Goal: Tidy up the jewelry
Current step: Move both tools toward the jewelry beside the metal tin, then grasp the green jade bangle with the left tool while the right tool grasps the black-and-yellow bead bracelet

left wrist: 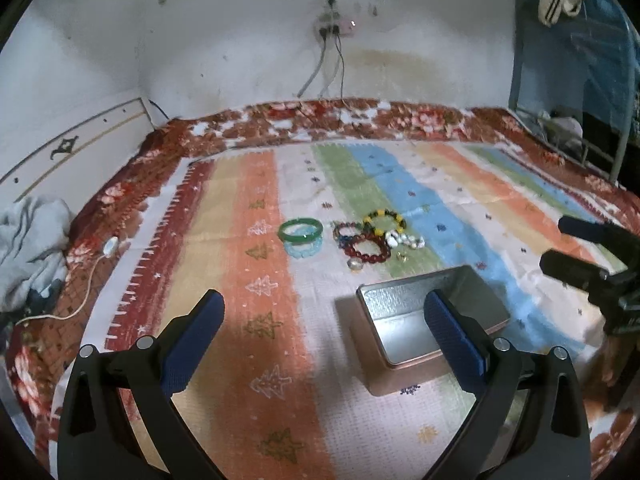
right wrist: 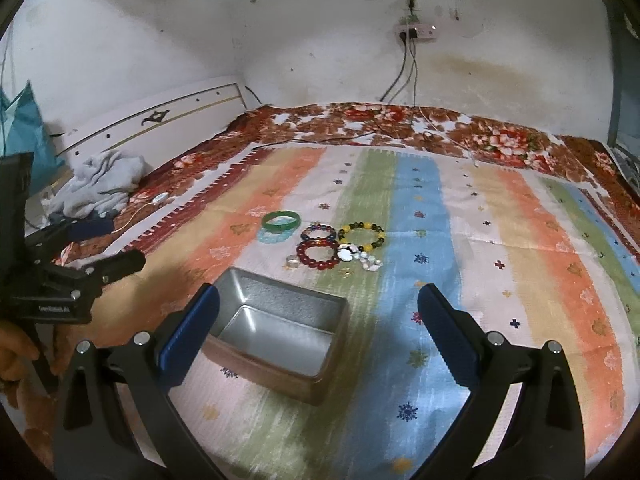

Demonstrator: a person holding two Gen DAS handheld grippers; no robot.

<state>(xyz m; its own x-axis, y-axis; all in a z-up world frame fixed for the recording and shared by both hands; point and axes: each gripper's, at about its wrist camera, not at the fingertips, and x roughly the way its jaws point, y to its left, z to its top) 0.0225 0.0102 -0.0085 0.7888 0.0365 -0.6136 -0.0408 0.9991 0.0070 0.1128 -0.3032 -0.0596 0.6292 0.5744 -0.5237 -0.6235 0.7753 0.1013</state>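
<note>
Both wrist cams look fwd and down over striped bedspread (left wrist: 256, 200) toward back wall. Left cam sits left of metal tin (right wrist: 280, 320), right cam right. Shared: tin, jewelry cluster (left wrist: 360, 236), wall socket (right wrist: 414, 32).

Shiny metal tin (right wrist: 280, 320) on matt woven cloth (right wrist: 500, 280); glossy bead bracelets (right wrist: 318, 254).

The left black gripper with blue-padded fingers (left wrist: 324, 308) was wide open and held nothing. The right black gripper with blue-padded fingers (right wrist: 318, 302) was also wide open and empty. A hand (right wrist: 18, 354) gripped the left gripper's handle from below.
</note>
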